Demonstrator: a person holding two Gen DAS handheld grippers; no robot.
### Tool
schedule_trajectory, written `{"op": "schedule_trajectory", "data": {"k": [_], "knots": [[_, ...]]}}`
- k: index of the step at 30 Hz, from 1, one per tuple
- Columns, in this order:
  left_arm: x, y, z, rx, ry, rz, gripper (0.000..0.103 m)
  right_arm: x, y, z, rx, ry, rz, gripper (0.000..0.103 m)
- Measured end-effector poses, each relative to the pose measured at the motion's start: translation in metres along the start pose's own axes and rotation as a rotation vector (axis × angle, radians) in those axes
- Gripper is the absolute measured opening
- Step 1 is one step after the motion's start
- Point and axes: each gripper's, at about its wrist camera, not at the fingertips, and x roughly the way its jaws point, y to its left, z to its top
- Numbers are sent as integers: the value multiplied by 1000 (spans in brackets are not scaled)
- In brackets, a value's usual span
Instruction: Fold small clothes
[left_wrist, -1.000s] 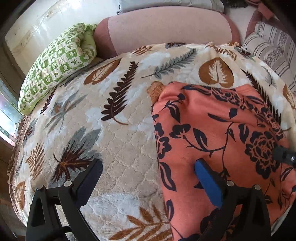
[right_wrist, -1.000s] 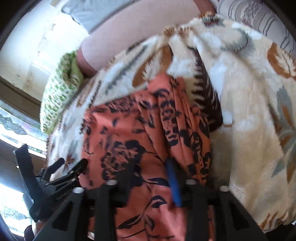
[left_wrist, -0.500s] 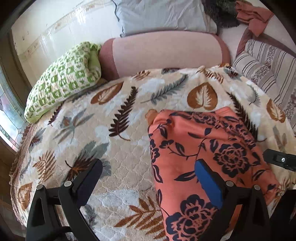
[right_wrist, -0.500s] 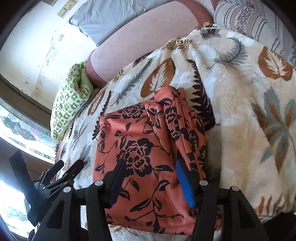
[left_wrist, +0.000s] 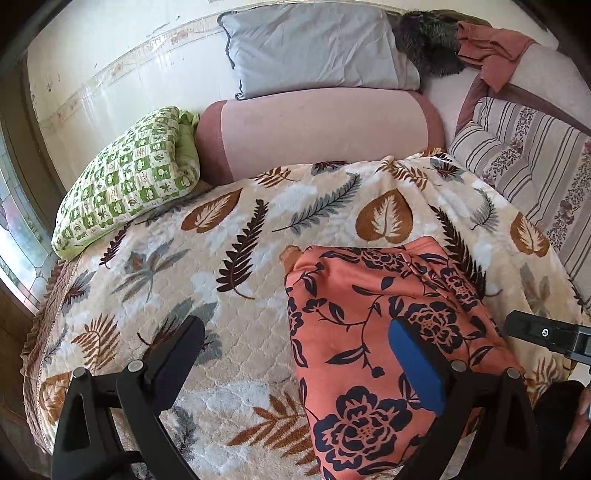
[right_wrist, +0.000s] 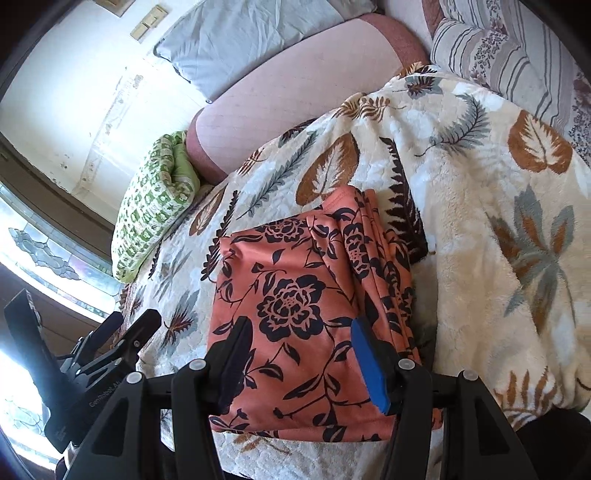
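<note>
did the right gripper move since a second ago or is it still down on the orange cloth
Yes. The right gripper has pulled up and back: the folded orange cloth and pink bolster look smaller, with more of both showing.

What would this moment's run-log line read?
garment: orange floral-print folded cloth, flat on leaf-patterned quilted blanket | left tool: open, empty | right tool: open, empty, above cloth | fold: looks done
</note>
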Motion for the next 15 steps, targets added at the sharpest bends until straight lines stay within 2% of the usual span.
{"op": "schedule_trajectory", "data": {"k": [15], "knots": [[12, -7, -1, 15, 24, 3, 100, 2, -8, 0, 7, 2, -4, 59]]}}
